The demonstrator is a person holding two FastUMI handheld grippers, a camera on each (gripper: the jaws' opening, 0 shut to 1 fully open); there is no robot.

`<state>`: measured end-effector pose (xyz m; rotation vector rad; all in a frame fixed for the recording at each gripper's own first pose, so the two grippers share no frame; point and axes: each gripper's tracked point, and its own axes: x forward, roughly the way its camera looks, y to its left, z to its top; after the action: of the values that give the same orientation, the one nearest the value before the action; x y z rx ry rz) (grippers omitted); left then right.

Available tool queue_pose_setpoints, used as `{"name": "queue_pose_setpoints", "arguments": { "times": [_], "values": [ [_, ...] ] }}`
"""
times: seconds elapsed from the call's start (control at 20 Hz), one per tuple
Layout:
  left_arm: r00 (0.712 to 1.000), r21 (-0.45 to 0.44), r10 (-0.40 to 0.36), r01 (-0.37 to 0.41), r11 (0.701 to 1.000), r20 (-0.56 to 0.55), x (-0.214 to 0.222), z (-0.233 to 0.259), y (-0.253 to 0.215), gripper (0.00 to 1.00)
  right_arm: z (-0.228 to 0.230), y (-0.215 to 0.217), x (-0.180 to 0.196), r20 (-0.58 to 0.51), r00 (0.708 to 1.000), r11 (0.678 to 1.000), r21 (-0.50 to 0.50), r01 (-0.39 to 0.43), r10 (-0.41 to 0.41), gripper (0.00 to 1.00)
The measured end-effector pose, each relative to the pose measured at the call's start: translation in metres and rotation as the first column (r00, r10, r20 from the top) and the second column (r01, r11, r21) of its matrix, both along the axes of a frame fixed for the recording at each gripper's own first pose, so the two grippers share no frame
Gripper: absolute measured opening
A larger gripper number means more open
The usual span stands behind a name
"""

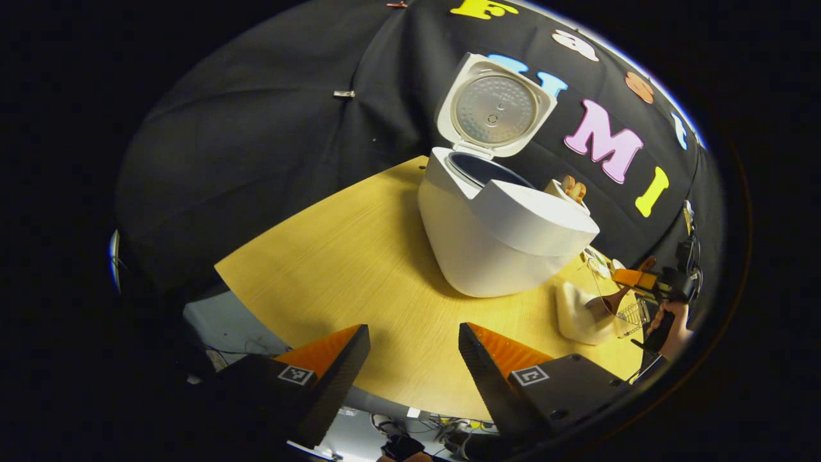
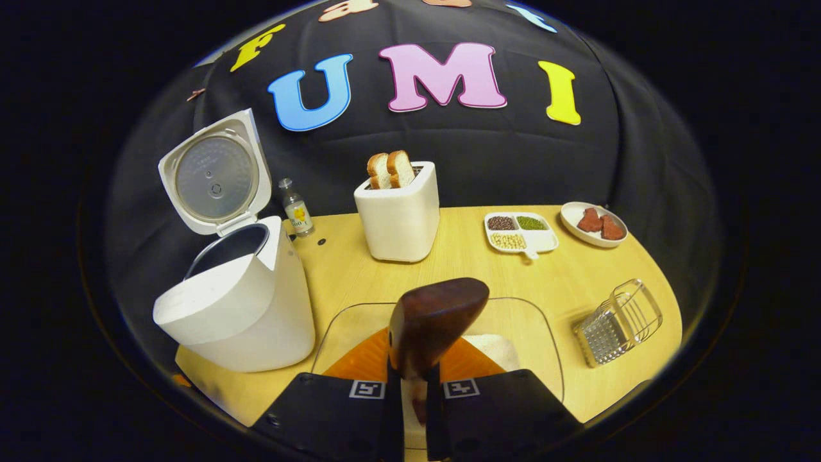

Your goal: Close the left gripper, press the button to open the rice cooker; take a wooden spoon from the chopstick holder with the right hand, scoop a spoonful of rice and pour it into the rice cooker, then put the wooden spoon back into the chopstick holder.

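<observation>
Pale wood-grain table, glossy white rice cooker lid up, right gripper jaws clamping dark wooden spoon, left gripper jaws released.

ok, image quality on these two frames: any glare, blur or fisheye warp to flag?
Left gripper view: strong fisheye bend on the table edge; rice cooker sharp and evenly lit, soft shadow at its base, mild sheen on the inner lid. Right gripper view: the wooden spoon bowl sits close to the lens and slightly soft, with a dull highlight; the toaster is crisp.
</observation>
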<state>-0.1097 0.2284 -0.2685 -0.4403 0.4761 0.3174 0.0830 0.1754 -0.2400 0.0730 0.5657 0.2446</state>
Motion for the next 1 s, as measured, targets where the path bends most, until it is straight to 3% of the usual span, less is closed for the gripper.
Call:
{"name": "queue_pose_setpoints", "arguments": {
  "times": [0.15, 0.2, 0.35, 0.7, 1.0],
  "values": [
    [1.000, -0.024, 0.020, -0.020, 1.000, -0.003, -0.006, -0.004, 0.001, 0.96, -0.002, 0.008, -0.002, -0.078, 0.996, 0.992, 0.109, 0.061, -0.053, 0.14],
    [1.000, -0.023, 0.021, -0.021, 1.000, -0.003, -0.008, -0.006, 0.001, 0.96, -0.002, 0.010, -0.002, -0.110, 0.991, 0.985, 0.149, 0.087, -0.071, 0.18],
    [1.000, -0.023, 0.020, -0.020, 1.000, 0.000, -0.010, -0.002, 0.003, 0.96, -0.003, 0.011, -0.005, -0.220, 0.967, 0.952, 0.245, 0.183, -0.129, 0.18],
    [1.000, -0.031, 0.006, -0.006, 1.000, 0.024, -0.002, 0.007, -0.001, 0.96, 0.009, -0.011, -0.005, -0.310, 0.925, 0.864, 0.378, 0.331, -0.219, 0.18],
    [0.998, 0.006, -0.061, 0.061, 0.998, 0.023, 0.007, 0.014, -0.008, 0.96, 0.027, -0.046, -0.003, -0.356, 0.880, 0.757, 0.466, 0.458, -0.314, 0.18]
  ]
}}
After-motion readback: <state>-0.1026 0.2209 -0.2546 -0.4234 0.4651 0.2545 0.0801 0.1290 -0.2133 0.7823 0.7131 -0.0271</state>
